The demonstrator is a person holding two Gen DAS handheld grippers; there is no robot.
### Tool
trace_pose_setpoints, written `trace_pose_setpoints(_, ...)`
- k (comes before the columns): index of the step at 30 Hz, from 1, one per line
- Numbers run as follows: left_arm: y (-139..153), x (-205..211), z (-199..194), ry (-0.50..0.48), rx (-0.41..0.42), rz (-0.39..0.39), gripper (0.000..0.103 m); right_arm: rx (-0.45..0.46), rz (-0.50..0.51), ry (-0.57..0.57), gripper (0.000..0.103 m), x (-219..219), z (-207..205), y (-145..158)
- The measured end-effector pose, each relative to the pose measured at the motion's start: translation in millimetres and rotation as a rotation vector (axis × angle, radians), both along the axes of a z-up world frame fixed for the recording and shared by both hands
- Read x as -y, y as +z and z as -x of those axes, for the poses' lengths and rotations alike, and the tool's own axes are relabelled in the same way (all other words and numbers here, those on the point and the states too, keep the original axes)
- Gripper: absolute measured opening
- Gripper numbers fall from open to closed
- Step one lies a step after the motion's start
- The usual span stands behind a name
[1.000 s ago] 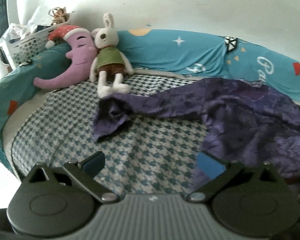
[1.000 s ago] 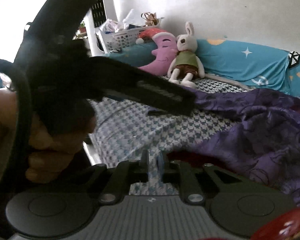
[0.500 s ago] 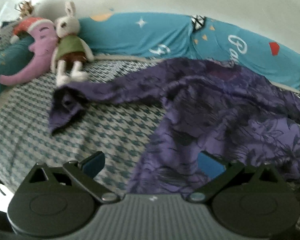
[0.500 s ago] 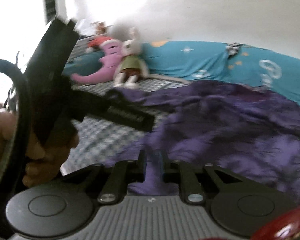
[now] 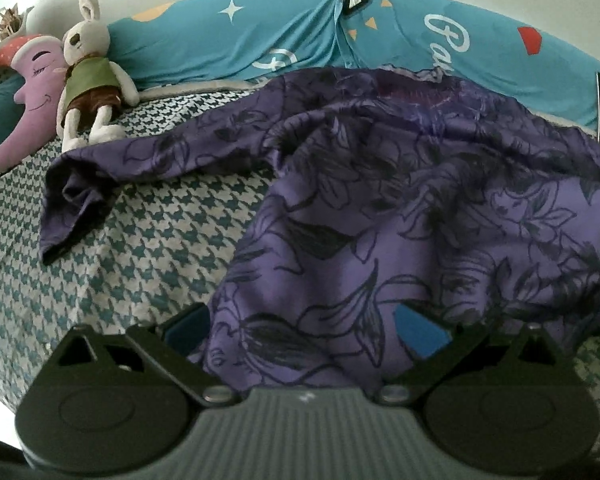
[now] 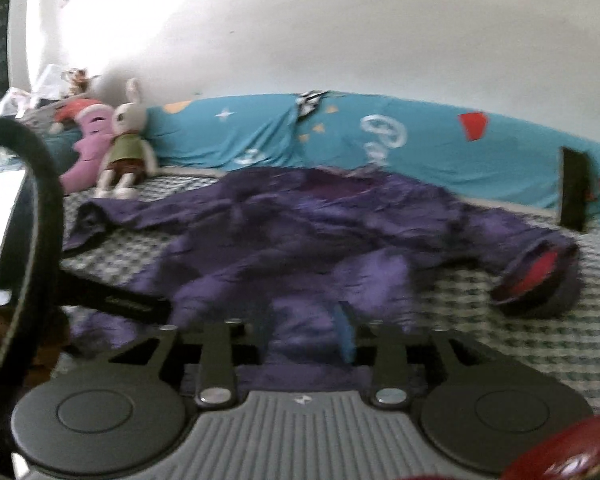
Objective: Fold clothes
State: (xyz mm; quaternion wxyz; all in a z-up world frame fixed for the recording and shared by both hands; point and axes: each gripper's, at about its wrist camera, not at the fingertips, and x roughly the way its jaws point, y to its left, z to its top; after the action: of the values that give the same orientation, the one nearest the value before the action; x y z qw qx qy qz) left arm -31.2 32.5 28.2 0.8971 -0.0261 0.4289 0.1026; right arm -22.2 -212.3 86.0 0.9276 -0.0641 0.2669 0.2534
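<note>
Here both tools, left and right, gape over the purple garment; bolster lettering unreadable.

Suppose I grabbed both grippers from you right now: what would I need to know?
Left gripper: open, hem of the purple floral shirt between its pads, not pinched.
Right gripper: open over the same hem.
The shirt lies spread but wrinkled on the houndstooth bedsheet, sleeves out to both sides; right cuff shows red lining.
Done: no fold visible.
Left: smooth, fold sleeves in, fold body.
</note>
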Motion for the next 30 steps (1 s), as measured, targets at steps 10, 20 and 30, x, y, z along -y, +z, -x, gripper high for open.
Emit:
trace_pose_setpoints(10, -11.4, -2.3, -4.0, 0.02, -0.021, 0.021, 0.103, -0.1, 0.159, 0.062, 0.067, 29.7, -33.8, -11.6)
trace_pose_setpoints(20, -16.0, 0.9, -5.0, 0.013, -0.025, 0.016, 0.103, -0.205, 0.264, 0.121, 0.039, 21.7, -70.3, -50.2)
trace_pose_setpoints(30, -10.7, -3.7, -1.5, 0.03, 0.005, 0.021, 0.103, -0.319, -0.194, 0.064, 0.014, 54.4, -74.3, -10.6)
